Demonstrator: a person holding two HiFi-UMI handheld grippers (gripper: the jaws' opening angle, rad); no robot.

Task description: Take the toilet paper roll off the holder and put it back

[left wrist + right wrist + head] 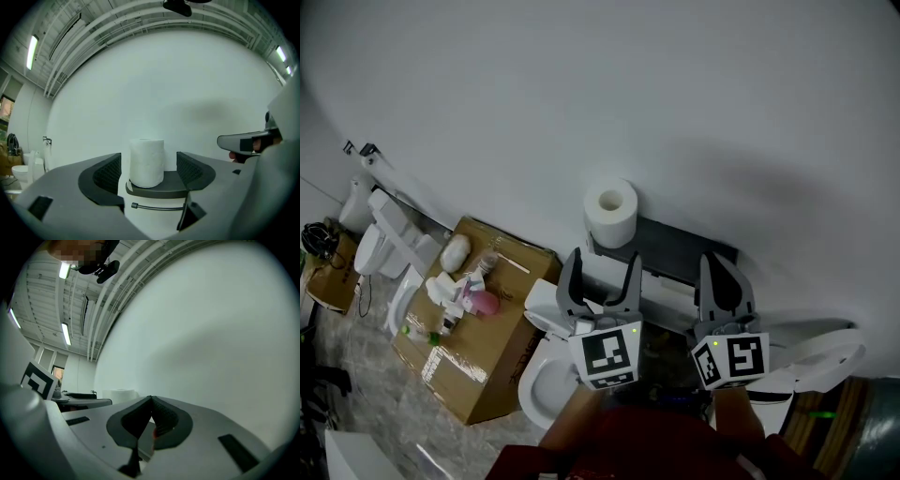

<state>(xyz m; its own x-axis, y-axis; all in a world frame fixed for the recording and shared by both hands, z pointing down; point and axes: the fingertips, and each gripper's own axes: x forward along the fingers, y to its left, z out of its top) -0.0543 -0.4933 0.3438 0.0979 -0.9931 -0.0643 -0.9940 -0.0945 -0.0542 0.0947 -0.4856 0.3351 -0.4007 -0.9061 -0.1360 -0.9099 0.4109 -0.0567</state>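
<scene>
Left hand-held gripper partly covers holder.

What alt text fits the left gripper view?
A white toilet paper roll stands upright on a dark holder shelf against a white wall. It is seen between the open jaws of the left gripper, which do not touch it.

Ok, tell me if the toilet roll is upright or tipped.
Upright: the toilet roll stands on end on the dark holder shelf, core hole facing up.
</scene>
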